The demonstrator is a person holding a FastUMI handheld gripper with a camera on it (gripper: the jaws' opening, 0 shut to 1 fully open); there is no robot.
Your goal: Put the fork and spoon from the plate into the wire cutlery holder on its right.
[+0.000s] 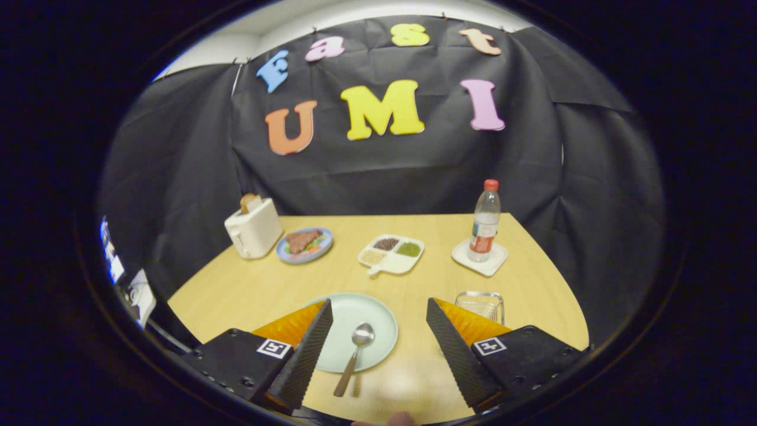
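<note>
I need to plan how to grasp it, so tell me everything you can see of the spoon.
The spoon has a shiny metal bowl and a brown, wood-like handle. It lies flat, bowl facing up, on the pale green plate, its handle reaching over the plate's near rim toward the camera. It sits between the fingers of the open gripper, nearer the left one, and neither finger touches it.

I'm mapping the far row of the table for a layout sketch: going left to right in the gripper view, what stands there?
Toaster → blue plate of food → divided snack tray → water bottle on its white coaster. Nearer, the gripper has its jaws open, with the spoon on the green plate between them.
</note>
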